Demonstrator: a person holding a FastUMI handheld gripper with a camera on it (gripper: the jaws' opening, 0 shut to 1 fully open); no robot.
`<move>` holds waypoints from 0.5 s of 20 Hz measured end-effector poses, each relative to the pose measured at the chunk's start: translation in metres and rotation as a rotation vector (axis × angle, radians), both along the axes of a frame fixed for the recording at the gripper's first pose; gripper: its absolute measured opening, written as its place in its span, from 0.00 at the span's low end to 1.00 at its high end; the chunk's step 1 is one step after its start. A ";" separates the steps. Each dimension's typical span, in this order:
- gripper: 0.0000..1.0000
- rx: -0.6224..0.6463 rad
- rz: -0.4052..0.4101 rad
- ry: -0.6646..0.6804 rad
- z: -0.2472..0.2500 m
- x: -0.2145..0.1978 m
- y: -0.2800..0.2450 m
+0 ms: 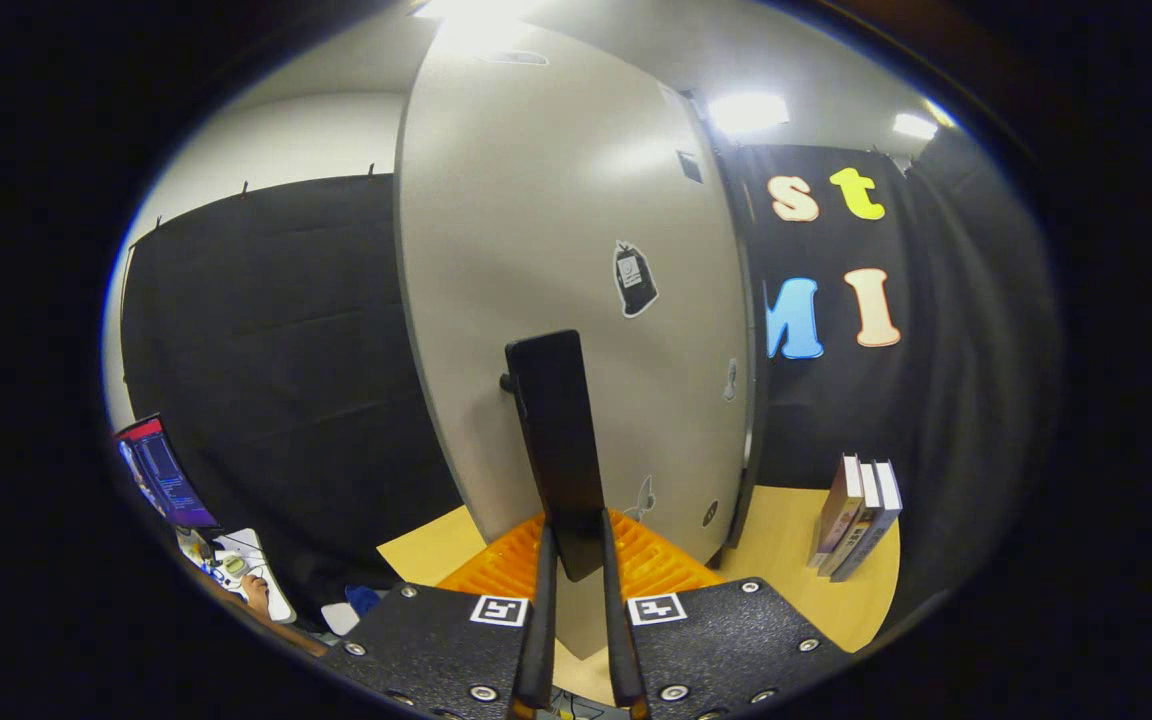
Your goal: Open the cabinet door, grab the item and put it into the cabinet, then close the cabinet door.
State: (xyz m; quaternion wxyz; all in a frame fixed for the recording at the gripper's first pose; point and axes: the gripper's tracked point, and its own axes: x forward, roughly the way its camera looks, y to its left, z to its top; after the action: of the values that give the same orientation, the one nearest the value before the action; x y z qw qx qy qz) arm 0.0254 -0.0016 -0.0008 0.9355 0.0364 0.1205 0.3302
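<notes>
Up close, we see the gripper (576,570) clamped on the dark handle (558,450) of the cabinet door (566,260), a finger (543,610) pressing on each side of the handle's lower end. The handle rises from between the fingers toward twelve o'clock, a flat black bar standing off the pale grey door on a short post. The door itself fills the ground beyond the fingers and stands nearly edge to edge before us, its surface marked with several small stickers (634,280), the largest at about one o'clock from the handle.

Just behind the fingers, at the door's foot, we make out an orange ribbed tray (656,565) lying on the light wooden table (786,540); whether it touches the door we cannot tell. At roughly three o'clock from the gripper, well apart from it, three books (861,515) stand upright side by side on the table, leaning slightly, spines toward us, close to the black cloth wall (956,400). Black cloth also hangs beyond the door's left edge.

Toward nine o'clock, low and far off, we see a lit screen (161,475), and below it a person's hand (256,592) resting near a white object too small to identify. Ceiling lights (746,110) glow at twelve to one o'clock above the door.
</notes>
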 end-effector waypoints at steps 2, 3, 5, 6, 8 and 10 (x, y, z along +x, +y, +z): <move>0.22 -0.016 -0.046 -0.010 -0.002 0.004 -0.004; 0.22 -0.010 -0.060 -0.020 0.002 0.000 -0.009; 0.22 -0.010 -0.088 -0.027 -0.001 0.006 -0.012; 0.22 -0.009 -0.105 -0.030 -0.001 0.009 -0.013; 0.22 -0.016 -0.149 -0.046 0.000 0.013 -0.020; 0.22 -0.033 -0.207 -0.071 -0.001 0.021 -0.030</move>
State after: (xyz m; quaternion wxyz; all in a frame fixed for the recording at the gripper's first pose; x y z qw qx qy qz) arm 0.0467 -0.0314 -0.0015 0.9688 0.0215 0.0885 0.2307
